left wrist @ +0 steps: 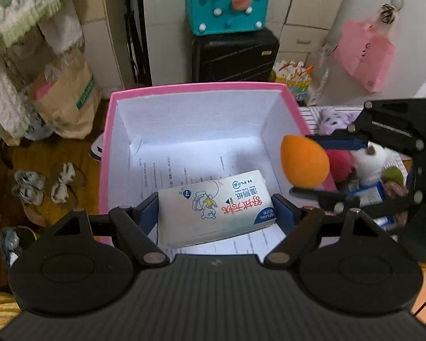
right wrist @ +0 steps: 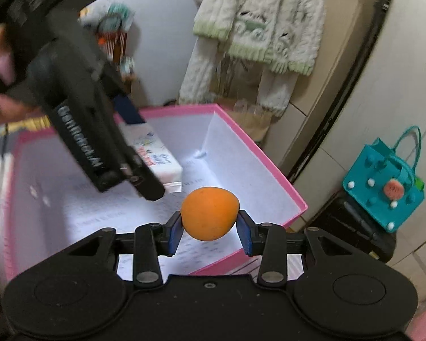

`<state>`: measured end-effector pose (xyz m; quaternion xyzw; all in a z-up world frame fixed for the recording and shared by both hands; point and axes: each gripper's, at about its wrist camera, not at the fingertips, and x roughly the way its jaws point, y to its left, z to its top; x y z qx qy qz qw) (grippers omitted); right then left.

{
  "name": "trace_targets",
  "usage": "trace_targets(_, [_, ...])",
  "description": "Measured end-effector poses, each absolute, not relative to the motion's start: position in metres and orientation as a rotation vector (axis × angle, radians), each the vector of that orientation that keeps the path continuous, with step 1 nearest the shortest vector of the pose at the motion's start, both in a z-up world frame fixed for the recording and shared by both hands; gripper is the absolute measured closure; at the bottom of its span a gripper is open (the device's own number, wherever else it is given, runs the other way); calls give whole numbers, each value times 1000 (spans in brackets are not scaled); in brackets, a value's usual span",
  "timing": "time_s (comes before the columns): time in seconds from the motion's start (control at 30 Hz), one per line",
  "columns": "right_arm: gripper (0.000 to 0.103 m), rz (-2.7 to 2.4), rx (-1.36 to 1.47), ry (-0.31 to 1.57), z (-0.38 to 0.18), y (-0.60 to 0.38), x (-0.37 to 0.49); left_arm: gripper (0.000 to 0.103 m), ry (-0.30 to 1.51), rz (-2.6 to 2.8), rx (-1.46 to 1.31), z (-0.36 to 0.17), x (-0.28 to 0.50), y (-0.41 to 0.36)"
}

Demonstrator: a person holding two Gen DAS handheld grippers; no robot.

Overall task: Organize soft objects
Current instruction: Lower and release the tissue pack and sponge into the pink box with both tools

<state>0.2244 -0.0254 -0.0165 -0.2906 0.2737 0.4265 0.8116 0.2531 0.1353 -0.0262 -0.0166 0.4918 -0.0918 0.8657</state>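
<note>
The box (left wrist: pixel 110 142) is pink outside and white inside, lined with white printed paper (left wrist: pixel 184 167). The wet-wipe pack (left wrist: pixel 215 207) is white with red and blue lettering. The egg-shaped sponge (right wrist: pixel 209 213) is orange. The blurred plush toy (left wrist: pixel 367 160) looks white. The felt handbag (left wrist: pixel 227 2) is teal with white dots.

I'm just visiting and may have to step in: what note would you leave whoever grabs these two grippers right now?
Left gripper: shut on the wet-wipe pack, held inside the pink box; release it there.
Right gripper: shut on the orange sponge egg, above the box's near edge; drop it in next.
Left to do: plush toys beside the box.
</note>
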Motion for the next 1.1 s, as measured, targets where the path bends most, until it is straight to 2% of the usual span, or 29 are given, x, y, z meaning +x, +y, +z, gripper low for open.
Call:
trace_targets(0.13, [57, 921, -724, 620, -27, -9, 238, 22, 1064, -189, -129, -42, 279, 146])
trace_targets(0.43, [58, 897, -870, 701, -48, 23, 271, 22, 1092, -101, -135, -67, 309, 141])
trace_targets(0.77, [58, 862, -972, 687, -64, 30, 271, 22, 1110, -28, -150, -85, 326, 135])
trace_targets(1.1, [43, 867, -958, 657, -66, 28, 271, 20, 1129, -32, -224, -90, 331, 146])
